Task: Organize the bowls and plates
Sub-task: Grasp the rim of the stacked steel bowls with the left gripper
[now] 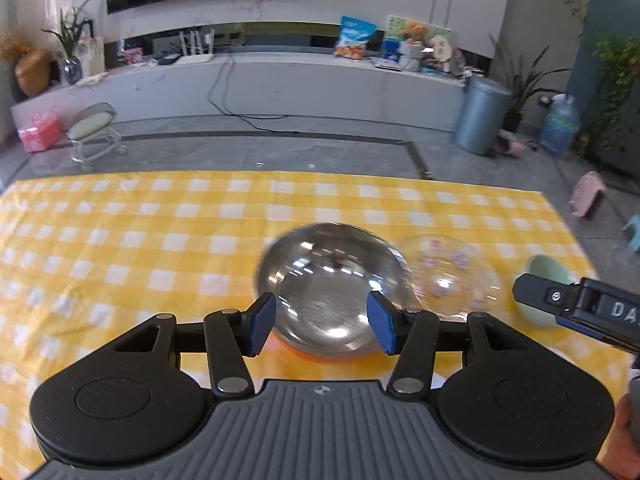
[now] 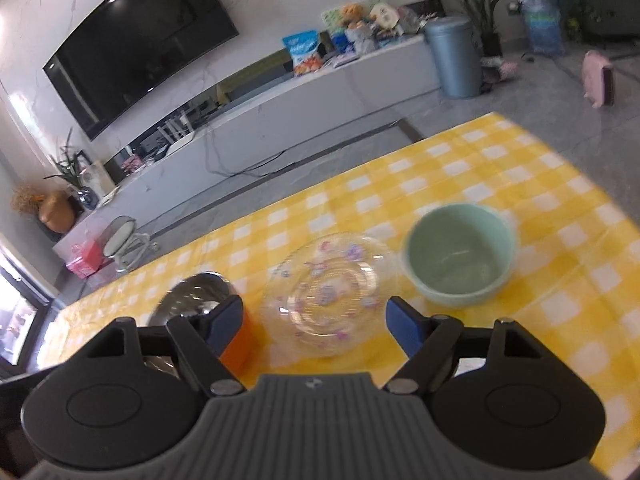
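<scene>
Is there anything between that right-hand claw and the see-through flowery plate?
Nothing visible. The right gripper is open, and the clear plate lies straight ahead between its fingers. The steel bowl sits off to its left, the green bowl to its right.

cloth yel/wht check | bowl pale grn | plate clear w/ pink-purple print | steel bowl silver

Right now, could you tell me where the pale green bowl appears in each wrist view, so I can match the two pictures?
Left wrist view: the pale green bowl sits at the far right, partly hidden behind the right gripper's finger.
Right wrist view: the bowl is right of centre, fully visible, beyond the right gripper.
Shared landmark: the clear patterned glass dish, just left of the bowl in both.
</scene>
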The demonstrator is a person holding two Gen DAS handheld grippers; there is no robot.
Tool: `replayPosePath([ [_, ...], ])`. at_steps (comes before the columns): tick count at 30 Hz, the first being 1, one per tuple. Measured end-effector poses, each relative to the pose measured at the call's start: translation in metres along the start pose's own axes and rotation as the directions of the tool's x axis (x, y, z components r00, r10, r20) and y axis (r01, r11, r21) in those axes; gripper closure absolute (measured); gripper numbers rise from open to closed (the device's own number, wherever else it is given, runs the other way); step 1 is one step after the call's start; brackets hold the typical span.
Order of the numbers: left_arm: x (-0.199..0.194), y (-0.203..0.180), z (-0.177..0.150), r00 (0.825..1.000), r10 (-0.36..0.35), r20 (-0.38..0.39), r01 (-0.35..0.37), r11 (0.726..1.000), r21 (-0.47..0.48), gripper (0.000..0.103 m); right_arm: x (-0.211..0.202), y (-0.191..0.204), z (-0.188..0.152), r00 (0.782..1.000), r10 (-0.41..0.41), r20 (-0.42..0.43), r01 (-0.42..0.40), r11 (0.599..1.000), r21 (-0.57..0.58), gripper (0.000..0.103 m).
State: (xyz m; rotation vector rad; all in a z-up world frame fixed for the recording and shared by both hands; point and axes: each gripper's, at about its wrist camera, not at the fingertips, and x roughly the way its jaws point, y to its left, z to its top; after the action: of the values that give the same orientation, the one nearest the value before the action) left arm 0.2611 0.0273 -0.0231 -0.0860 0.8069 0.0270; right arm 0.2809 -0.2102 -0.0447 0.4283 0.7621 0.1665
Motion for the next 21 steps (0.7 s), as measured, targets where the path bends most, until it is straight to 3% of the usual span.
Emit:
replayPosePath([
  [6, 0.023, 0.016, 0.005, 0.998, 0.056, -0.022, -0.056, 0.998, 0.010, 0.042, 0.034, 0.030, -0.002, 0.997, 0.050, -0.066, -0.051, 0.999, -0.011, 0.028],
  [13, 0.055, 0.022, -0.005, 0.993, 0.059, -0.104, -0.058, 0.998, 0.009, 0.048, 0.065, 0.039, -0.016, 0.987, 0.035, -0.155, -0.039, 0.999, -0.021, 0.043],
  [17, 0.061, 0.020, -0.001, 0.991, 0.072, -0.112, -0.069, 0.997, 0.027, 0.051, 0.069, 0.038, -0.020, 0.982, 0.064, -0.175, -0.065, 0.998, 0.001, 0.046],
  [21, 0.064, 0.011, 0.001, 0.990, 0.079, -0.119, -0.072, 0.995, 0.063, 0.066, 0.072, 0.039, -0.023, 0.982, 0.073, -0.172, -0.074, 0.997, 0.000, 0.049],
])
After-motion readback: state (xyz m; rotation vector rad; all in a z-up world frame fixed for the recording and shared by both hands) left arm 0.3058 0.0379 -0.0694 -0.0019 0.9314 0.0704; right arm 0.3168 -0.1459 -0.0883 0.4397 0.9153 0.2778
